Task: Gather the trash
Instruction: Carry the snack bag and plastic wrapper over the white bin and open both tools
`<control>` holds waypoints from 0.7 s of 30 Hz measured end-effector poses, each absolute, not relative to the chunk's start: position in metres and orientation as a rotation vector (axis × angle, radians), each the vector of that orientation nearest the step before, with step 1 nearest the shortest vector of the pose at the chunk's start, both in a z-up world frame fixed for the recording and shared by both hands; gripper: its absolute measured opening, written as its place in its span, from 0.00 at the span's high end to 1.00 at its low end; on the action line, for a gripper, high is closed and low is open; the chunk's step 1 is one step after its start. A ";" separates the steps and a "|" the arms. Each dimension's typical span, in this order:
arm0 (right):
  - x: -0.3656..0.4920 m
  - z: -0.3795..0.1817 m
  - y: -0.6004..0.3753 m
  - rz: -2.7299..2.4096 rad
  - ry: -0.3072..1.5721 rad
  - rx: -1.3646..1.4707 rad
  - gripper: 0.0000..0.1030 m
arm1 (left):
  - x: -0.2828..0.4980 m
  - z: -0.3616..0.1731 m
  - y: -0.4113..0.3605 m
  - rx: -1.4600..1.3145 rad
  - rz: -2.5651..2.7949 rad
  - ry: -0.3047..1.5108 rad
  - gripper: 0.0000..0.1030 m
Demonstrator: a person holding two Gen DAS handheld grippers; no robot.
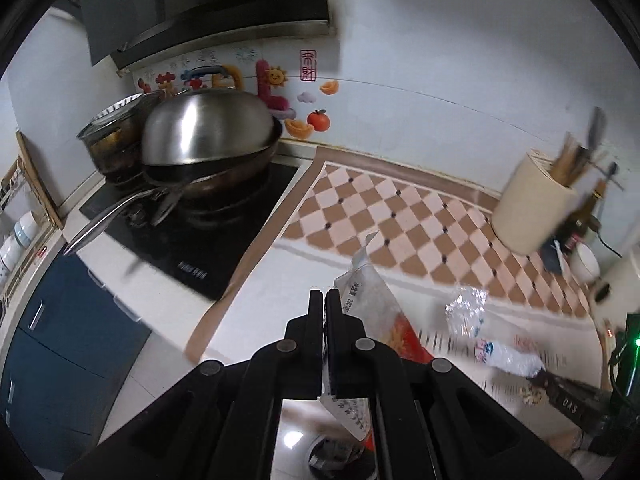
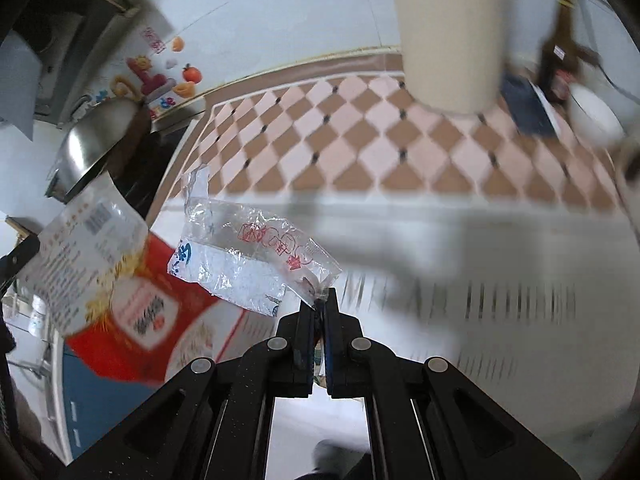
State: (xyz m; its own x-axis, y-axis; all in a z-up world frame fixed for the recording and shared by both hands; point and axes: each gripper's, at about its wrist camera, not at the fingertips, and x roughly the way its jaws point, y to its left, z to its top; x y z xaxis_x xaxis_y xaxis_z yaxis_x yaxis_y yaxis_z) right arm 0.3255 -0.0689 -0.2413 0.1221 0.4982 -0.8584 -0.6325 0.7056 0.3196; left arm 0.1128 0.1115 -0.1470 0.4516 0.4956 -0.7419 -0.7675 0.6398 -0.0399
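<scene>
Left gripper (image 1: 324,300): black fingers pressed together at the bottom centre of the left view, clamped on a food packet, which passes between them.
Packet (image 1: 368,292): white with printed text at one end, red at the other. It sticks up past the right side of the fingertips and shows again below them, hanging off the counter's front edge. In the right view the same packet (image 2: 116,280) fills the lower left, tilted, with the left tool's dark edge at the far left.
Right gripper (image 2: 322,300): black fingers closed on one corner of a clear wrapper.
Wrapper (image 2: 248,260): crinkled clear plastic with red and blue print, stretching up and left from the fingertips, lifted off the counter, near the packet. In the left view the wrapper (image 1: 492,336) is to the right of the packet, held at its lower right end by the right tool.
Counter (image 1: 288,280): pale surface below both pieces of trash.
Mat (image 1: 400,216): brown and pink diamond pattern, behind the trash, running to the wall.
Holder (image 1: 532,204): cream cylinder with utensils, standing on the mat's right end, well apart from the trash.
Wok (image 1: 212,160): dark, under a domed steel lid, on a black hob left of the mat.
Motion blur: strong in the right view, so the print cannot be read.
</scene>
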 end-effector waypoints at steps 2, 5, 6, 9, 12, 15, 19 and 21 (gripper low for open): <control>0.282 -0.240 -0.093 0.806 1.200 -0.100 0.97 | 0.079 -0.148 0.104 -0.408 0.784 0.770 1.00; 0.225 -0.247 -0.127 0.771 1.247 -0.034 0.97 | 0.034 -0.156 0.092 -0.415 0.758 0.801 1.00; 0.207 -0.250 -0.136 0.761 1.262 -0.022 0.97 | 0.019 -0.163 0.087 -0.416 0.756 0.822 1.00; 0.155 -0.269 -0.165 0.737 1.336 -0.007 0.97 | -0.008 -0.187 0.079 -0.420 0.756 0.876 1.00; 0.113 -0.303 -0.184 0.713 1.426 -0.049 0.97 | -0.024 -0.228 0.071 -0.437 0.764 0.959 1.00; 0.089 -0.348 -0.197 0.683 1.546 -0.059 0.97 | -0.032 -0.279 0.065 -0.482 0.772 1.043 1.00; 0.072 -0.422 -0.207 0.633 1.664 -0.111 0.97 | -0.023 -0.366 0.056 -0.520 0.781 1.138 1.00; 0.072 -0.475 -0.211 0.592 1.725 -0.116 0.97 | -0.012 -0.417 0.053 -0.542 0.787 1.175 1.00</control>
State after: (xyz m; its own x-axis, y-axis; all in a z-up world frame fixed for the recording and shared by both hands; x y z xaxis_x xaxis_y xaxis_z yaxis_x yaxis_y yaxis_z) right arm 0.0724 -0.2113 -0.4747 -0.2488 0.2387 -0.9387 -0.3884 0.8632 0.3225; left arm -0.0124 0.0530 -0.4173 0.1771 0.2567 -0.9501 -0.7809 0.6243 0.0231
